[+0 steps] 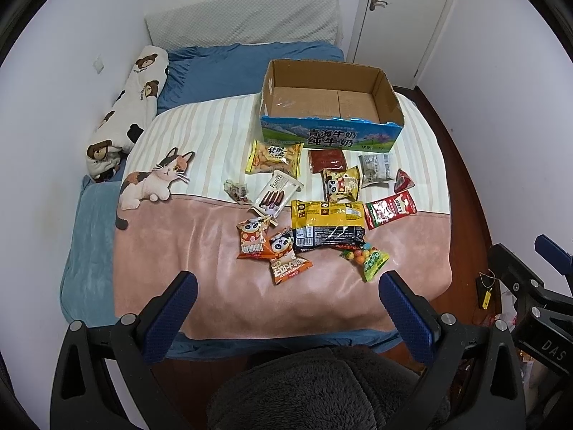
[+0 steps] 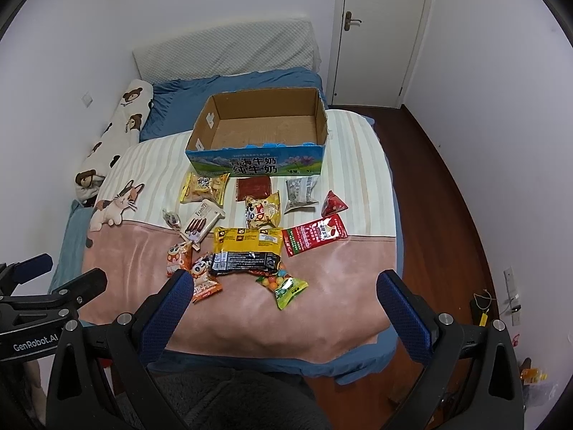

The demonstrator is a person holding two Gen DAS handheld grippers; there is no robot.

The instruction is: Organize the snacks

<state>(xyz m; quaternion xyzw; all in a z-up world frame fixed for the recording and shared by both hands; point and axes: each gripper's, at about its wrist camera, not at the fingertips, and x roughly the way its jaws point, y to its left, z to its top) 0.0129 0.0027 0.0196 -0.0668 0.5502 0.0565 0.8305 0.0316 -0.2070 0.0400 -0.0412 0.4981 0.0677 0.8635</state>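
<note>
An open cardboard milk box (image 1: 331,136) (image 2: 258,163) stands empty on the bed. In front of it lie several snack packets: a big yellow-and-black bag (image 1: 327,227) (image 2: 247,249), two orange panda packets (image 1: 252,238) (image 2: 179,258), a candy-ball bag (image 1: 367,256) (image 2: 286,286), a red packet (image 1: 390,211) (image 2: 315,236), a white wafer pack (image 1: 275,193) (image 2: 202,222) and others. My left gripper (image 1: 286,283) is open and empty, above the bed's near edge. My right gripper (image 2: 283,283) is open and empty too, short of the snacks.
The snacks lie on a pink-and-striped cat blanket (image 1: 179,236) (image 2: 340,276) over a blue bed. A bear-print pillow (image 1: 129,107) lies along the left wall. A white door (image 2: 379,36) and dark wood floor (image 2: 444,215) are to the right.
</note>
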